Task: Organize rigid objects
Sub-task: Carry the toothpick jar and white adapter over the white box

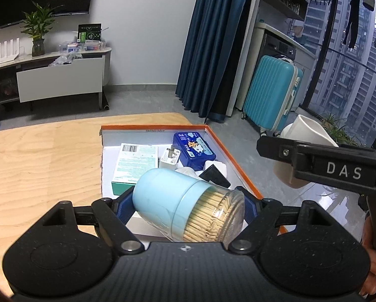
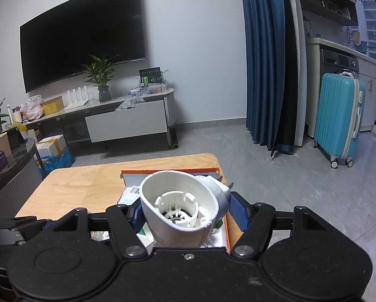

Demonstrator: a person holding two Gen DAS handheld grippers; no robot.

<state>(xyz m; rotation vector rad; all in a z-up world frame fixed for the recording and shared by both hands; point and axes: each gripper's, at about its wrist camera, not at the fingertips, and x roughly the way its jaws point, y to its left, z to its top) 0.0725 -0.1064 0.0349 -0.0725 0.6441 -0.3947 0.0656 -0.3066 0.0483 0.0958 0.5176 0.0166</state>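
- My left gripper (image 1: 188,207): matte black speckled body, twin round hubs, silver pivot screws, ribbed blue pads (image 1: 124,207).
- My right gripper (image 2: 186,214): same build; white "DAS" lettering on its side.
- Bare skin of my right hand (image 1: 370,280).

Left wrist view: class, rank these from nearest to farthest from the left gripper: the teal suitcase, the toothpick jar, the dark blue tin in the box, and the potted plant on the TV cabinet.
1. Toothpick jar, clamped in the left gripper.
2. Dark blue tin, at the far end of the orange-edged box.
3. Teal suitcase, right, on the floor past the table.
4. Potted plant, far left, by the wall.
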